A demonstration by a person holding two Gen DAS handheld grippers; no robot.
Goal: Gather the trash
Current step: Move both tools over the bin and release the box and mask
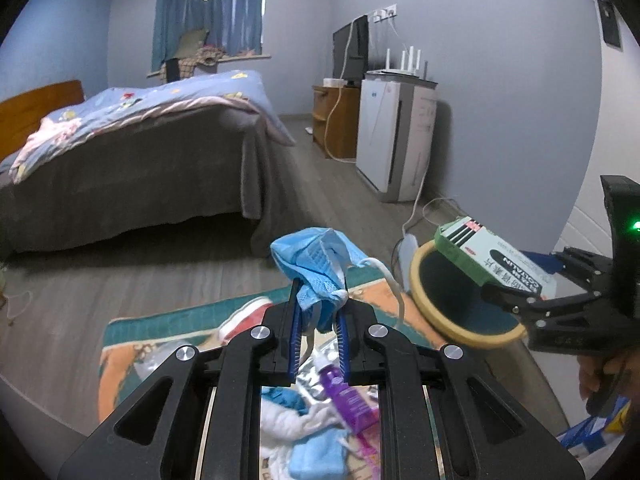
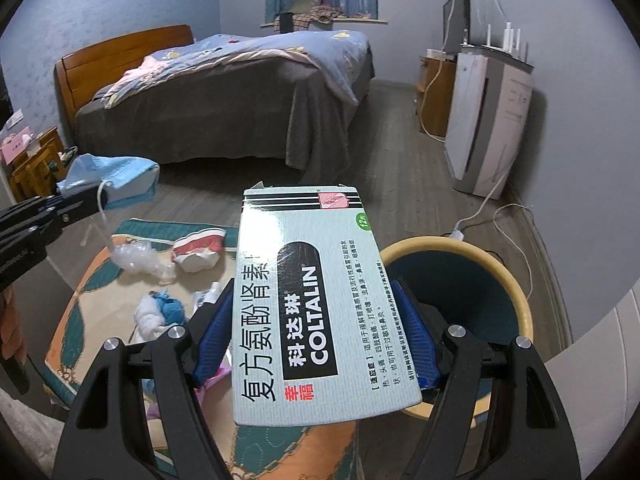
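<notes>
Left tool (image 1: 318,312) pinched nearly shut on a crumpled blue face mask (image 1: 316,264), its white ear loop dangling. Mask lifted clear above the worktop (image 2: 100,320), to the left of the bin (image 2: 516,292) and well apart from it. Right tool (image 2: 320,340) spread wide yet clamped on a pale green medicine box (image 2: 308,304) marked COLTALIN, blue pads (image 2: 412,344) pressing both long sides. Box held flat, label up, partly over the bin's near left rim as seen from the left wrist view. Bin round, yellow-rimmed, dark inside, standing just right of the worktop. More litter to the left of the bin, lying on the patterned orange and teal worktop cover: a clear plastic wad (image 2: 140,258), a red and white crumpled wrapper (image 2: 198,250), a blue and white clump (image 2: 160,312), a purple tube (image 1: 348,400). Beyond the bin, farther back, a bed (image 2: 240,92) with a blue quilt; to the bin's far right, a white appliance (image 2: 488,120) against the wall.
</notes>
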